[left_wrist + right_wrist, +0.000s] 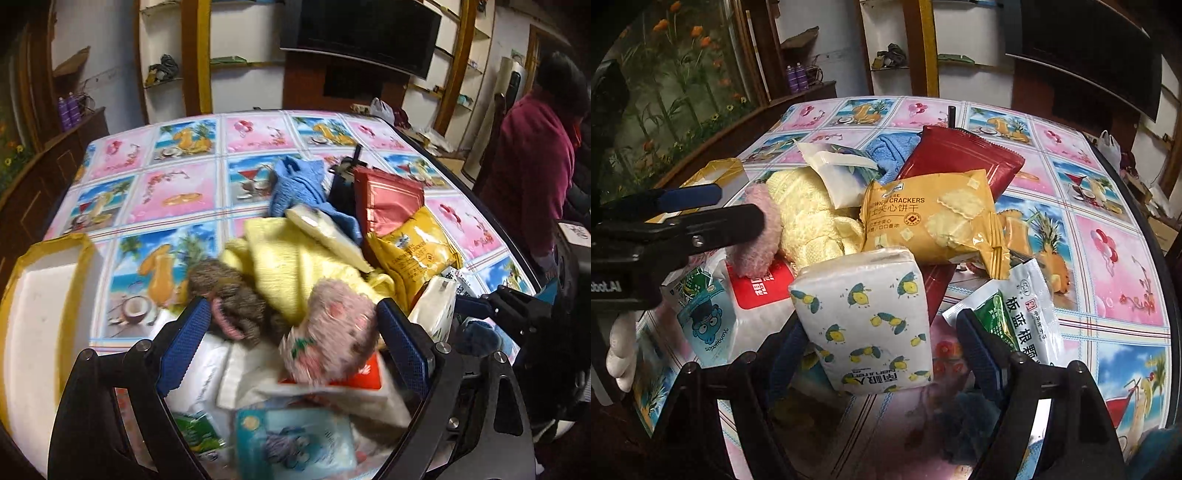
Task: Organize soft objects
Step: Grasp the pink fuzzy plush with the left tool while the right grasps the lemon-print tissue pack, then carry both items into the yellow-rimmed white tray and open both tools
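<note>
Between the left gripper (291, 347) fingers — spread wide — lies the pink fuzzy sock (332, 328); right gripper (882, 354) gapes around the tissue pack (866, 321).

Left wrist view: looks forward and down between own fingers, close over pile on table (177, 147), facing far shelves and TV (362, 33). Right wrist view: from right side of same pile, low and close, facing same wall, left gripper (718, 199) at left edge. Shared: yellow cracker pack (413, 251) (931, 218), pink fuzzy item (332, 328) (757, 236), yellow cloth (291, 262) (809, 218).
</note>
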### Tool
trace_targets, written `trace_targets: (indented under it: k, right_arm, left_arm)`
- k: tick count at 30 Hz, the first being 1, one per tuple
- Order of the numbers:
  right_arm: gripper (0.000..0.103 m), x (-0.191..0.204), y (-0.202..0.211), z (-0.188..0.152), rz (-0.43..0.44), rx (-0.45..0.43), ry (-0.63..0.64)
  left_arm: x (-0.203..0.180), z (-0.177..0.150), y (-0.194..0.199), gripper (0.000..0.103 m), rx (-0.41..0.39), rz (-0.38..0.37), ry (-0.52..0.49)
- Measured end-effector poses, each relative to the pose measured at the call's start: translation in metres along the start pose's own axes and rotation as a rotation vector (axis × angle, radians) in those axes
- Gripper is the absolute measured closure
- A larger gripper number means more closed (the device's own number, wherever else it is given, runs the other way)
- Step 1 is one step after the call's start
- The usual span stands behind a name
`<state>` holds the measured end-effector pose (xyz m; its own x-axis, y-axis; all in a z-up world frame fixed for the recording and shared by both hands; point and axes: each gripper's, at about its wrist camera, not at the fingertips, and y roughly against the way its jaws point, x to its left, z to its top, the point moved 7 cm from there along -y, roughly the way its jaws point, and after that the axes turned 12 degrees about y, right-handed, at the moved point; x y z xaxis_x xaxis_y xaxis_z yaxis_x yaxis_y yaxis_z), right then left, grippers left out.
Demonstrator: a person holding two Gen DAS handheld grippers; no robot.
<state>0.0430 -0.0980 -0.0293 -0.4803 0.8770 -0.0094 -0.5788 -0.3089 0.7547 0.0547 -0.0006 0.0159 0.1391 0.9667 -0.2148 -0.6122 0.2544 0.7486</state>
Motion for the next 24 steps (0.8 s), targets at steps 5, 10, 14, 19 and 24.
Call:
trace_targets:
  k: [5, 10, 14, 19, 24]
  right_arm:
    - [0.051, 0.001, 0.005, -0.002, 0.102, -0.002, -0.047]
    - [0.051, -0.001, 0.033, -0.002, 0.096, -0.05, -0.076]
    - [0.051, 0.003, 0.063, 0.001, 0.069, -0.095, -0.078]
    - [0.051, 0.027, 0.09, 0.019, 0.106, -0.145, -0.064]
    - [0.051, 0.078, 0.089, 0.051, 0.226, -0.157, -0.027]
  left_arm:
    - [-0.014, -0.009, -0.013, 0.081, 0.09, -0.079, 0.017]
    - [-0.009, -0.008, 0.022, 0.082, 0.058, -0.165, 0.065]
    - [0.003, -0.001, 0.075, 0.082, -0.02, -0.244, 0.11]
    - [0.042, 0.011, 0.14, 0.082, -0.124, -0.278, 0.164]
    - [0.115, 0.023, 0.162, 0.082, -0.161, -0.2, 0.261]
